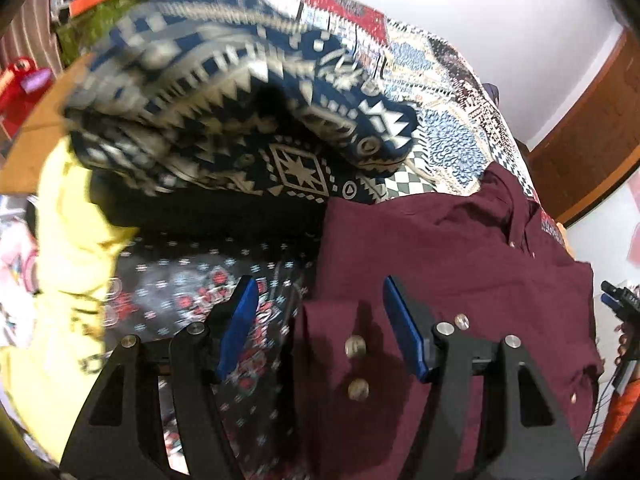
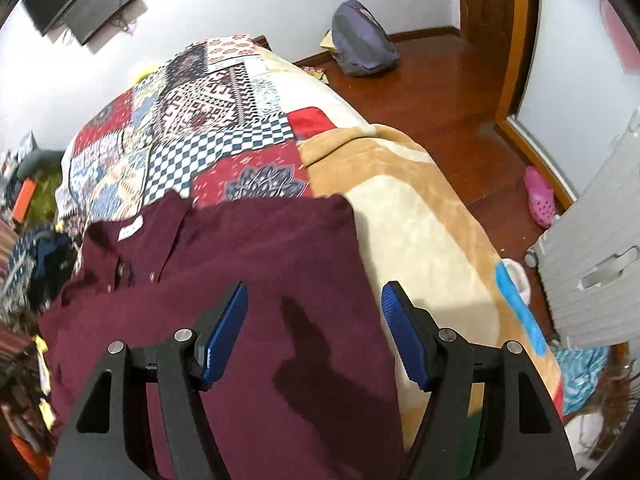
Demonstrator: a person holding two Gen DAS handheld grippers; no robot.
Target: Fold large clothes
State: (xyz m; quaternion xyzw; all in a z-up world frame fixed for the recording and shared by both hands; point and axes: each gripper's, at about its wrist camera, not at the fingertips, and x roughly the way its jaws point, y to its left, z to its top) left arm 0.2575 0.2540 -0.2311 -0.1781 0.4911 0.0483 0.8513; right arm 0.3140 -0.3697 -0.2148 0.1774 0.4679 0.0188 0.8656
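Maroon shirt lies flat on the bed, buttons up, collar toward the far end. Left wrist view: my left gripper hangs over the shirt's near left edge, jaws wide, nothing between the blue pads; bare maroon cloth and three metal buttons show in the gap. Left pad sits over a dark printed cloth with red and white motifs, just beside the shirt. Farther back, a navy-and-cream patterned garment is heaped up, blurred, probably a blanket or sweater, can't tell which. Yellow fabric lies at the left edge. Patchwork quilt spreads behind the shirt. My other gripper peeks in at the far right edge.

Right wrist view: my right gripper is above the shirt's right side, jaws also wide and holding nothing; its right pad is over the tan-and-cream blanket, just past the shirt's edge. Collar with a white label sits at upper left. Patchwork quilt lies beyond the shirt. On the wooden floor, a grey-blue backpack rests by the wall and a pink clog near the doorway.
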